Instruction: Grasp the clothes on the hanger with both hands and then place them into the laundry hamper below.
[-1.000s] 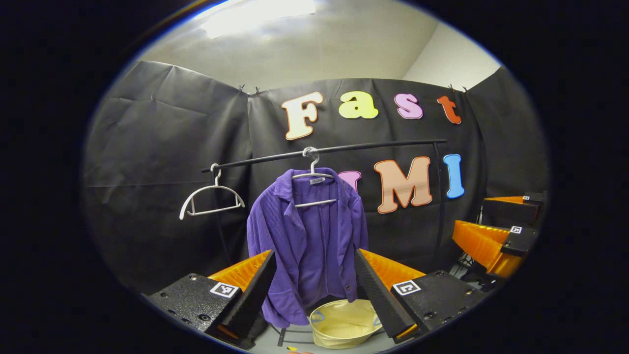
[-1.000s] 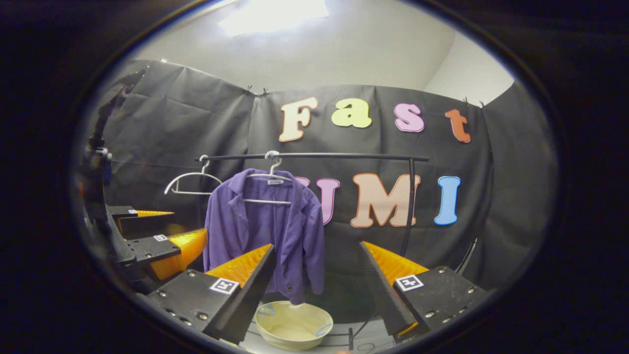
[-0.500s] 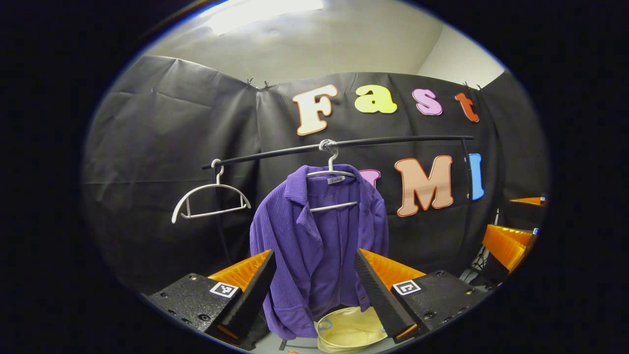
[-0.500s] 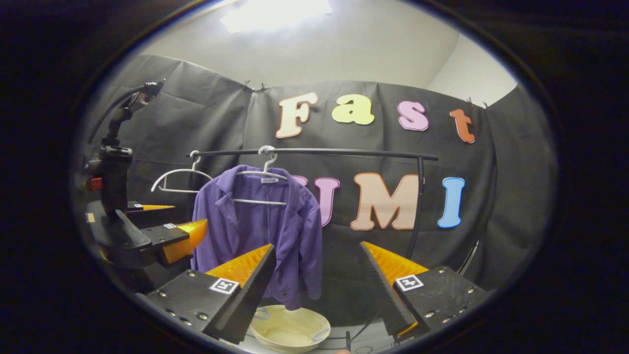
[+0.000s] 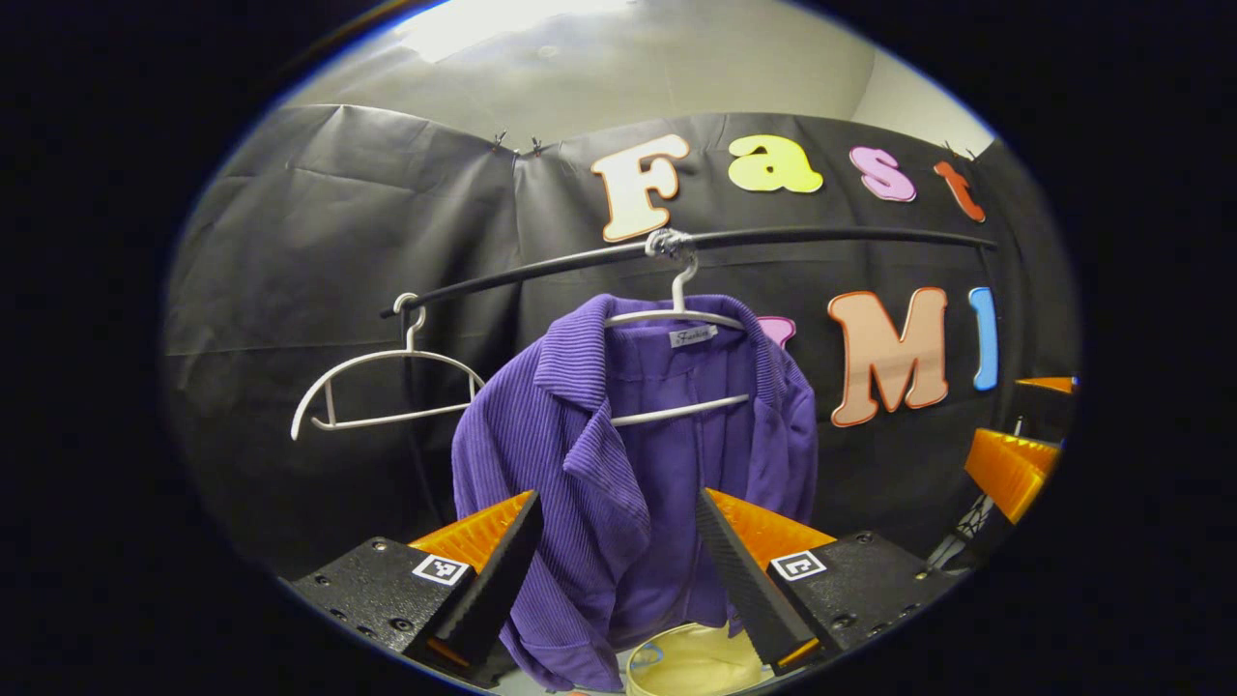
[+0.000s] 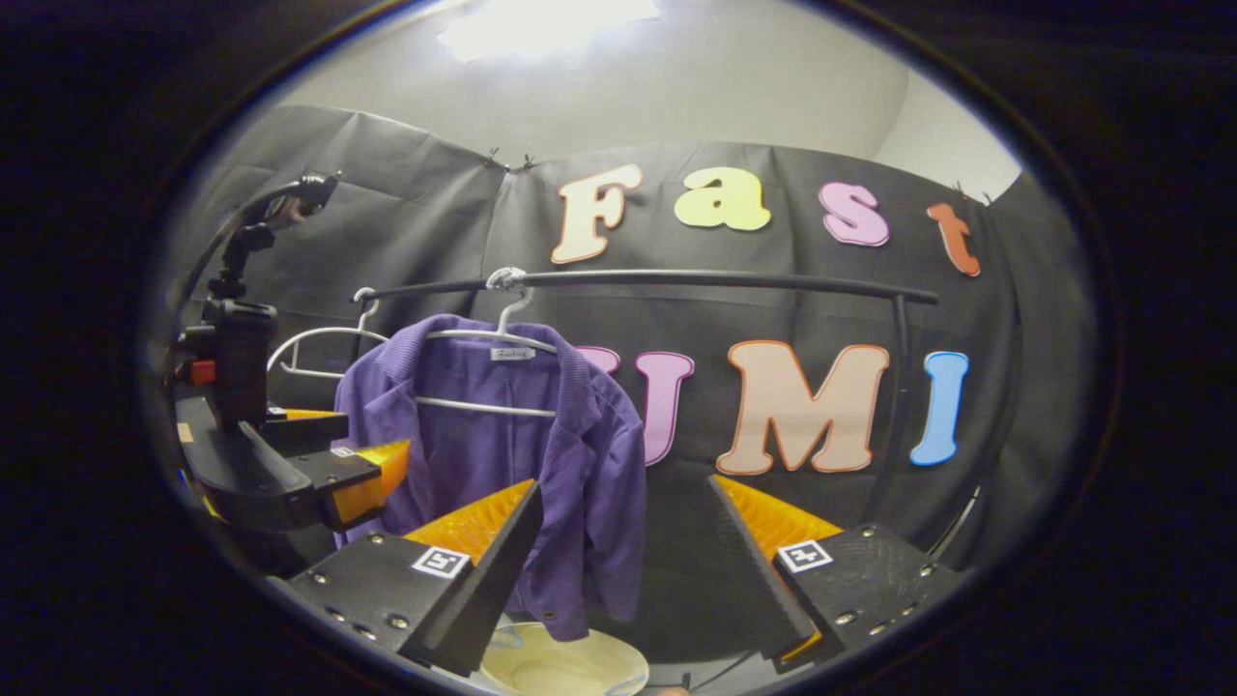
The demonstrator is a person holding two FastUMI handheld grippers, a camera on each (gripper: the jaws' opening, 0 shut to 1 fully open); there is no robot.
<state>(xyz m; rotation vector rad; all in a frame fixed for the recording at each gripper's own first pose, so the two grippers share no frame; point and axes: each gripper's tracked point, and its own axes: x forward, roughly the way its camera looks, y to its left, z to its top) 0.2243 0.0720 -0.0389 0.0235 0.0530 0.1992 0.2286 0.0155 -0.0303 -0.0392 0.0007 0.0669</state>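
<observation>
Both hand-held grippers gape before black cloth wall, pale ceiling.

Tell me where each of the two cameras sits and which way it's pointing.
Left gripper view: rides on the left hand-held gripper, facing the purple jacket; its own two open fingers show at the bottom.
Right gripper view: rides on the right hand-held gripper, aimed right of the jacket; the left gripper shows at its left.
Shared: jacket, rail, empty hanger, hamper.

Hamper mostly cut off at bottom edge in left gripper view, partly behind jacket hem. Jacket's neck tag too small to tell. Right gripper cropped at edge.
</observation>
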